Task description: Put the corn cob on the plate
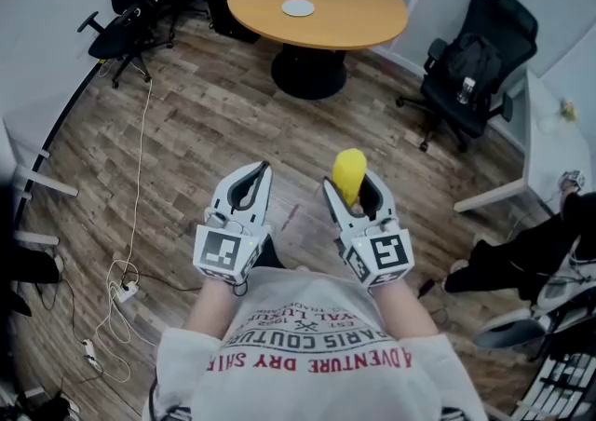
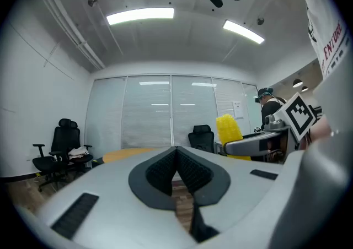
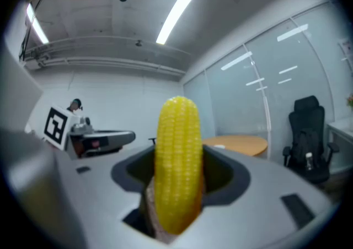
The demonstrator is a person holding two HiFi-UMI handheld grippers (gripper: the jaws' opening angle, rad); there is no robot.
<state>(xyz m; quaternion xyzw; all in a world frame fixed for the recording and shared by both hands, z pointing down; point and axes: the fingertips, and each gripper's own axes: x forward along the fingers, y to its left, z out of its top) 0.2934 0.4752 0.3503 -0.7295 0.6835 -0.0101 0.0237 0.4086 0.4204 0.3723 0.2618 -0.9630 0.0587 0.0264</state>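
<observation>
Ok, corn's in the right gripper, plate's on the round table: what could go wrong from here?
The yellow corn cob stands tall in the right gripper, held only near its lower end; it may tilt or slip while walking. The small pale plate sits well in from the edge of the round wooden table; a released cob could roll off it.

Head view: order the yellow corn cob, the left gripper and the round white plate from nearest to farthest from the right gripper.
1. The yellow corn cob: clamped between the jaws of the right gripper, standing upright.
2. The left gripper: alongside on the left, jaws together and empty.
3. The round white plate: far ahead across the floor, on the round wooden table.
</observation>
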